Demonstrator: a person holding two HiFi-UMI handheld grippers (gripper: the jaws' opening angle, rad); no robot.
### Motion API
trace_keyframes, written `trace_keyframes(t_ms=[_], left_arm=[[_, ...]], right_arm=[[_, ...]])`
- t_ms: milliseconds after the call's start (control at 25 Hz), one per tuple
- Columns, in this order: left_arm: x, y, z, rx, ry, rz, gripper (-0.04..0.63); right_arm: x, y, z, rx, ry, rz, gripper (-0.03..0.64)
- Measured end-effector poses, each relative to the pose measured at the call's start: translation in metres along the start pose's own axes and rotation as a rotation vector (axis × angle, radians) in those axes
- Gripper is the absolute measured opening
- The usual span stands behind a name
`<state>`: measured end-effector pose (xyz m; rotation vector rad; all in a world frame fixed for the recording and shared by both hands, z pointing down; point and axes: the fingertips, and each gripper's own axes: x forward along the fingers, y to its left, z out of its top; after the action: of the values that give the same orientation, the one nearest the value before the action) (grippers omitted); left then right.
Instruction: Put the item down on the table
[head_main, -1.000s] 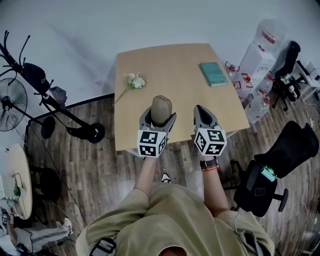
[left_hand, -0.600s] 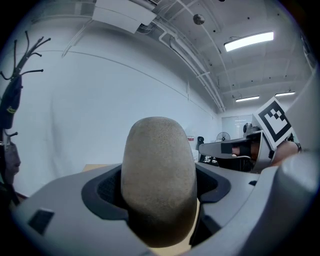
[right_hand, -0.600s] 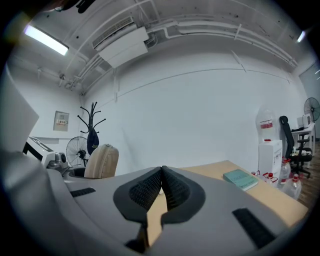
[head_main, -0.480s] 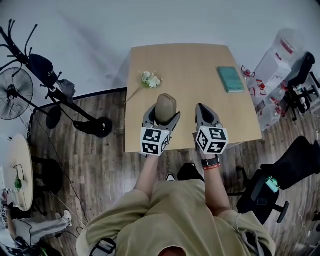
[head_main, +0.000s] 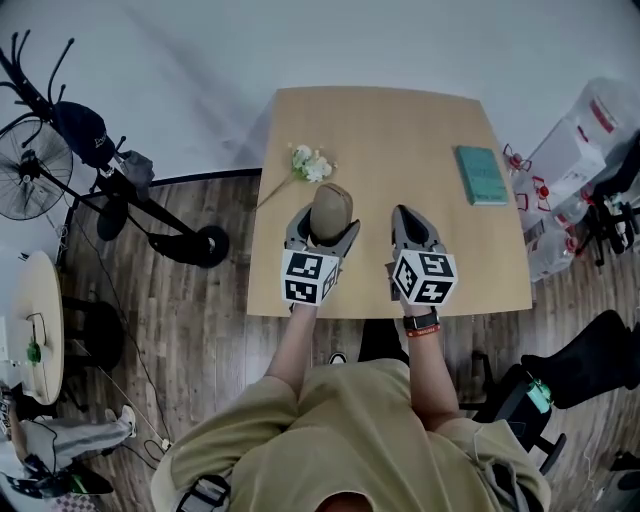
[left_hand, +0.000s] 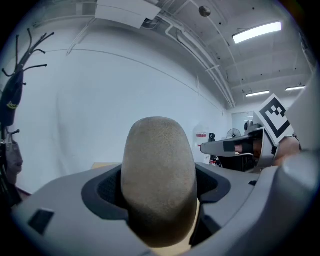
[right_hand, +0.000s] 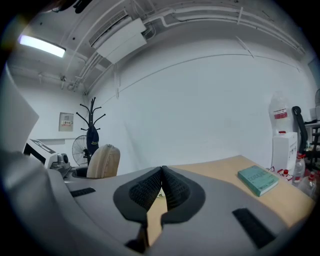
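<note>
Further over the table than before, the beige item, its base hidden, is clamped in the left gripper, while the right gripper is closed empty.

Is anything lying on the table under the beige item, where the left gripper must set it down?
Nothing visible does. The beige item, held in the left gripper, hangs over bare table; the flowers lie beyond it and the book far right.

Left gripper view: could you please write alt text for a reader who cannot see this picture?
A beige, rounded item stands upright between the jaws of the left tool, which are shut on it. Behind it is a plain white wall; the right tool shows at the right.
</note>
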<state>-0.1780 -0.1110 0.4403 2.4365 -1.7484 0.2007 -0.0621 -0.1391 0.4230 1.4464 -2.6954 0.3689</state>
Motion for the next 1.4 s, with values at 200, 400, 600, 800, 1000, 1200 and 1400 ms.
trace_keyframes(t_ms=[200,400,600,800,1000,1200,1400], left_arm=[[0.048,0.017,-0.002,0.003,0.042,-0.004,0.374],[0.095,0.034,-0.009,-0.03,0.084,-0.03,0.374],[0.131,0.049,-0.023,-0.009,0.135,-0.048,0.374],[0.164,0.063,-0.034,0.004,0.177,-0.073,0.374],[0.194,0.07,-0.045,0.042,0.222,-0.106,0.374],[0.228,0.075,-0.052,0.079,0.26,-0.142,0.374],[0.254,0.076,-0.058,0.107,0.306,-0.172,0.374]], right_arm=[[0.045,-0.025,0.003,0.019,0.027,0.02,0.014],[0.087,-0.047,0.006,0.038,0.045,0.043,0.014],[0.117,-0.07,0.009,0.043,0.042,0.025,0.014],[0.145,-0.083,0.003,0.013,0.088,0.033,0.014],[0.164,-0.099,-0.005,-0.005,0.116,0.03,0.014],[0.186,-0.121,-0.012,-0.005,0.138,0.015,0.012],[0.202,-0.14,-0.015,0.015,0.153,0.009,0.012]])
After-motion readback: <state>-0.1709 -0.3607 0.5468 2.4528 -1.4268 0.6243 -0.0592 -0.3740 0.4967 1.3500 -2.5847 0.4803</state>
